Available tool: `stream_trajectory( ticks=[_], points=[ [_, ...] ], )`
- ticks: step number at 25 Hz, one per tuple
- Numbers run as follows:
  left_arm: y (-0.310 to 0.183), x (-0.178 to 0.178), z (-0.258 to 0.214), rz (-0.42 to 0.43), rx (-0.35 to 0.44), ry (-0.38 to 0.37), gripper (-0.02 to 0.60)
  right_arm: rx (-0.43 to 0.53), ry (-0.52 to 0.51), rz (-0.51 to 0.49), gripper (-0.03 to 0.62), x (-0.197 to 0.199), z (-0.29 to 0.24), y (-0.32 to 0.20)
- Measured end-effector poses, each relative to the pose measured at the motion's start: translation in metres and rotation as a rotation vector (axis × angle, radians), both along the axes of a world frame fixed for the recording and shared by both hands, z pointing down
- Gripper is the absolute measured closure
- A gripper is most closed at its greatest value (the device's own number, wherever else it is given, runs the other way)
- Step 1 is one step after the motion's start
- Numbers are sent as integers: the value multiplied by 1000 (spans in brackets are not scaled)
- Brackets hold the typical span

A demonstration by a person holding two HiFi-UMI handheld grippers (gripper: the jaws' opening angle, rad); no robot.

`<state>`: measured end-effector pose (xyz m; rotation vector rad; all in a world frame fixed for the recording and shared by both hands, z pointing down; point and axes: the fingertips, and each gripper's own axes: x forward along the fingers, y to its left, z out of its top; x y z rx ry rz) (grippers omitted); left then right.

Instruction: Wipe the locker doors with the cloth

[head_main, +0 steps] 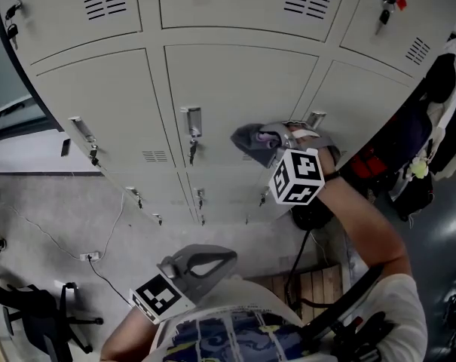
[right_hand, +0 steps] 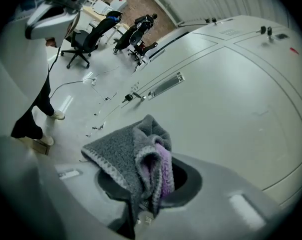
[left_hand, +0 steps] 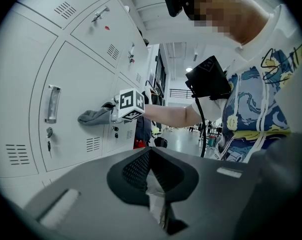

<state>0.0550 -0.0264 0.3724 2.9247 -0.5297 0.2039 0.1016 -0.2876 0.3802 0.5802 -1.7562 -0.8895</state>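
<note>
A grey cloth (head_main: 255,139) with a purple inner side is bunched against the middle locker door (head_main: 228,81), low on its right side. My right gripper (head_main: 279,137) is shut on the cloth (right_hand: 139,160), which hides its fingertips; the pale door (right_hand: 230,99) fills the space just beyond. My left gripper (head_main: 224,259) hangs low by the person's torso, away from the lockers, jaws shut with nothing in them (left_hand: 153,191). From the left gripper view the cloth (left_hand: 94,117) and the right gripper's marker cube (left_hand: 131,104) show against the door.
Metal handles (head_main: 191,119) and hanging keys (head_main: 192,152) stick out of the doors. Clothes and bags (head_main: 427,134) hang at the right. A wooden pallet (head_main: 312,283) lies below the lockers. A floor cable (head_main: 99,256) and an office chair (head_main: 39,308) are at the left.
</note>
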Motion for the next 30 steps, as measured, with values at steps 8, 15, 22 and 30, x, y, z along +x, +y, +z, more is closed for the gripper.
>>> stream_trajectory(
  ticks=[8, 15, 22, 30],
  points=[
    [-4, -2, 4, -18, -13, -6, 580, -122, 41, 18, 508, 5, 72, 0],
    [-4, -3, 5, -33, -17, -8, 580, -196, 83, 32, 508, 6, 125, 0],
    [-2, -7, 7, -37, -22, -17, 580, -251, 107, 53, 508, 6, 160, 0],
    [1, -9, 6, -26, -12, -14, 580, -287, 90, 62, 508, 5, 160, 8]
  ],
)
